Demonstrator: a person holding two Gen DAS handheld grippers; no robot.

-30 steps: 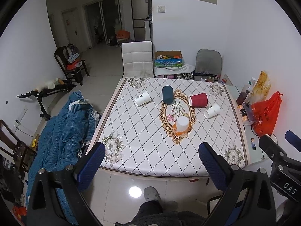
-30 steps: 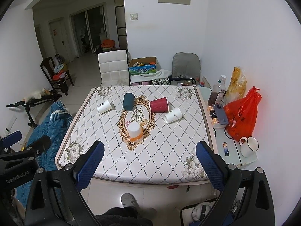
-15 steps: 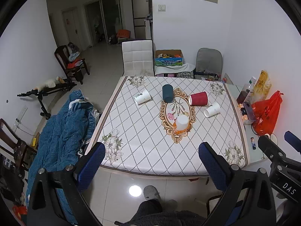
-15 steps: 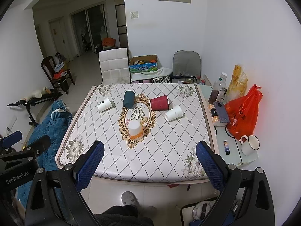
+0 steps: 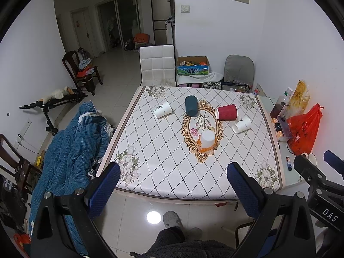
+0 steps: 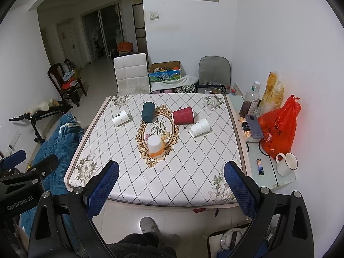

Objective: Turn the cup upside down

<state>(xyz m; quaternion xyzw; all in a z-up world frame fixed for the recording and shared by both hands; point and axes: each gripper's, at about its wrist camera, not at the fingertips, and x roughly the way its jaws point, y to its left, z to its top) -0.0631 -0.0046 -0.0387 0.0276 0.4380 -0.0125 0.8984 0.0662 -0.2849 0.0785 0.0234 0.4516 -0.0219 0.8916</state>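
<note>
Several cups are on the patterned table (image 5: 163,172) (image 6: 193,182). A white and orange cup (image 5: 207,140) (image 6: 156,146) stands upside down near the middle. A dark teal cup (image 5: 191,105) (image 6: 148,111), a red cup (image 5: 226,112) (image 6: 183,115) and two white cups (image 5: 162,109) (image 5: 242,124) (image 6: 121,117) (image 6: 199,127) lie on their sides behind it. My left gripper (image 5: 173,186) and right gripper (image 6: 171,185) are both open and empty, held well back from the table's near edge.
A side shelf (image 6: 268,172) on the right holds a red bag (image 6: 277,129), a bottle (image 6: 250,102) and a white mug (image 6: 286,164). A blue blanket (image 5: 71,150) lies left of the table. A white chair (image 5: 157,64) and a grey chair (image 5: 238,68) stand behind it.
Both views have drifted slightly back and up from the table. The cups have not moved and both grippers stay open.
</note>
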